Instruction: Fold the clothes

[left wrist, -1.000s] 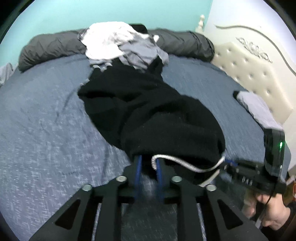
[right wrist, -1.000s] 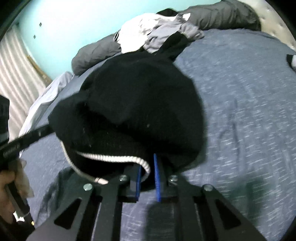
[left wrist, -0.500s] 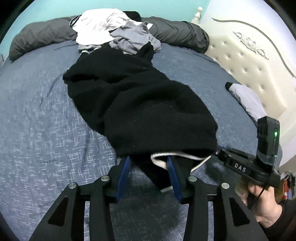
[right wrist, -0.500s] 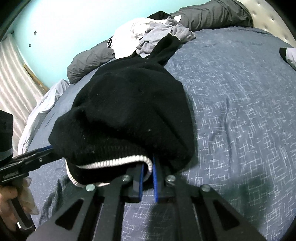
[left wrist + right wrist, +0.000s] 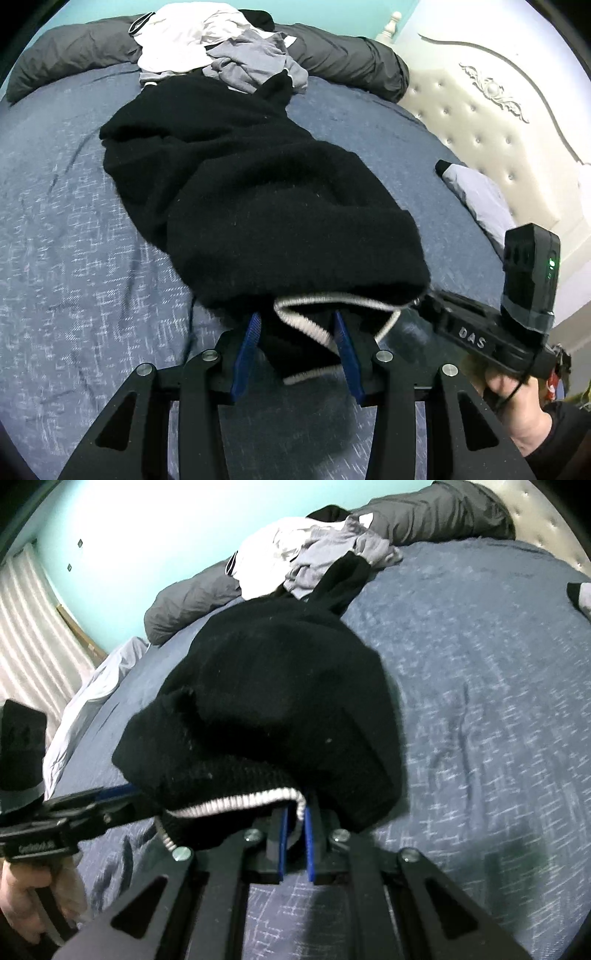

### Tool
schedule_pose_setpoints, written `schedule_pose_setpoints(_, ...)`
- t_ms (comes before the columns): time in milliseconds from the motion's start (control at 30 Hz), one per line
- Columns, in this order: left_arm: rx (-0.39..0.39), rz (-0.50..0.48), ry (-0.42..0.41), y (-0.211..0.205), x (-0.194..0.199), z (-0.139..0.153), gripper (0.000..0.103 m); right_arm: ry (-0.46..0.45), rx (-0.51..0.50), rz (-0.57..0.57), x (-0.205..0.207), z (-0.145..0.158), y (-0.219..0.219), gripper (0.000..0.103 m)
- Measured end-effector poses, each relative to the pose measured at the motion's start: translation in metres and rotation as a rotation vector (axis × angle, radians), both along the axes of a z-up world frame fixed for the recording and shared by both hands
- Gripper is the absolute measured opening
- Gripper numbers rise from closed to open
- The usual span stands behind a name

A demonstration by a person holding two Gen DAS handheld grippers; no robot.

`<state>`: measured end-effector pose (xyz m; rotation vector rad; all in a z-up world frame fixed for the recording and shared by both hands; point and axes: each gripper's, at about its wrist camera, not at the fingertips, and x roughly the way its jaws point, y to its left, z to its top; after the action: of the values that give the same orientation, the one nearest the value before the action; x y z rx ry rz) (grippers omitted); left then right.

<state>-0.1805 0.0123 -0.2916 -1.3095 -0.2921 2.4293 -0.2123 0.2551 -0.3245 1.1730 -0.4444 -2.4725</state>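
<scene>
A black knit sweater [image 5: 258,192] with a white-striped hem [image 5: 332,299] lies bunched lengthwise on the blue bedcover [image 5: 66,240]. My left gripper [image 5: 295,317] is open, its blue fingers [image 5: 247,347] spread wide on either side of the near hem, which lies loose between them. In the right wrist view the same sweater [image 5: 280,701] rises in a hump, and my right gripper [image 5: 295,812] is shut on its hem [image 5: 240,801]. Each gripper shows in the other's view: the right one [image 5: 461,332] beside the sweater's near right corner, the left one [image 5: 74,808] at its left edge.
A heap of white and grey clothes [image 5: 207,40] touches the sweater's far end, in front of a dark grey rolled duvet [image 5: 351,59]. A folded grey garment [image 5: 476,192] lies by the cream tufted headboard [image 5: 498,129]. A pale sheet [image 5: 92,686] hangs at the bed's left edge.
My left gripper was shut on the hem a second ago and has opened, letting the hem go. The right gripper has stayed shut on the sweater, which now lies lower and longer.
</scene>
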Motion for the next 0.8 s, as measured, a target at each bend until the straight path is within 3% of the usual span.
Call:
schedule_pose_setpoints(67,0.012,-0.002,0.004,0.001,-0.003,-0.001,0.038,-0.012,-0.014,0.006,-0.001,-0.003,0.0,0.007)
schedule_pose_setpoints(133,0.009,0.005,0.016,0.0,-0.004,0.001,0.022,-0.023,-0.028,0.012,-0.001,-0.005,0.0,0.007)
schedule_pose_setpoints(200,0.0,0.015,0.033,-0.002,-0.005,0.003,0.013,-0.022,-0.034,0.022,-0.002,-0.006,-0.001,0.007)
schedule_pose_setpoints(333,-0.022,0.037,0.071,-0.005,-0.007,0.009,0.008,0.014,-0.036,0.033,0.0,0.004,-0.004,0.005)
schedule_pose_setpoints(433,-0.061,0.047,0.141,-0.007,0.002,0.034,0.007,0.072,-0.018,0.018,0.007,0.027,-0.001,0.005)
schedule_pose_setpoints(567,-0.067,0.072,0.208,-0.011,0.013,0.079,0.006,0.143,0.004,0.009,0.015,0.073,0.003,0.005)
schedule_pose_setpoints(800,-0.117,0.065,0.327,-0.015,0.035,0.18,0.002,0.264,0.058,0.069,0.019,0.197,-0.005,0.004)
